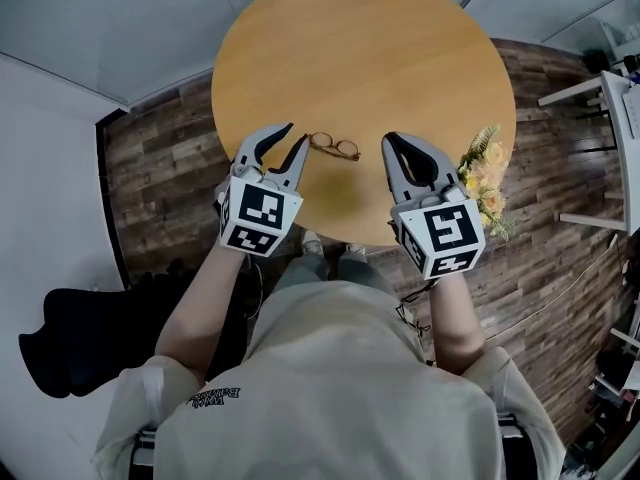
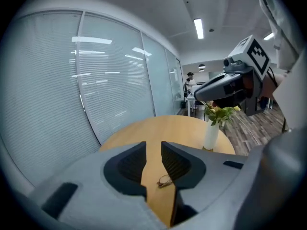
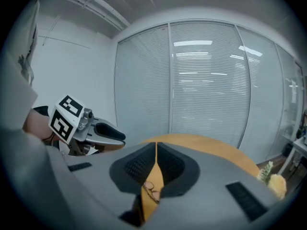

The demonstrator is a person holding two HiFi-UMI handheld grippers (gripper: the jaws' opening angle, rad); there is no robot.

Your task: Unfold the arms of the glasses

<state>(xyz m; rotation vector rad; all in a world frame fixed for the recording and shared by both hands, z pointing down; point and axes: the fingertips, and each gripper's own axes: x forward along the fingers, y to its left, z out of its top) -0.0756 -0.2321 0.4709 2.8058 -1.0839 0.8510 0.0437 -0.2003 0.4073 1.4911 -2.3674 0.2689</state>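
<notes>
A pair of thin brown-rimmed glasses (image 1: 335, 147) lies on the round wooden table (image 1: 360, 48) near its front edge, between my two grippers. My left gripper (image 1: 297, 131) hovers just left of the glasses with its jaws apart and nothing between them. In the left gripper view the glasses (image 2: 164, 180) show through the gap, on the table beyond the fingertips. My right gripper (image 1: 389, 137) hangs just right of the glasses with its jaws together and empty. In the right gripper view the glasses (image 3: 152, 189) lie below the tips. How the arms of the glasses stand is too small to tell.
A white vase of yellow flowers (image 1: 485, 178) stands at the table's right edge, close beside my right gripper; it also appears in the left gripper view as the vase (image 2: 211, 133). Glass walls with blinds surround the table. A dark wood floor lies around it.
</notes>
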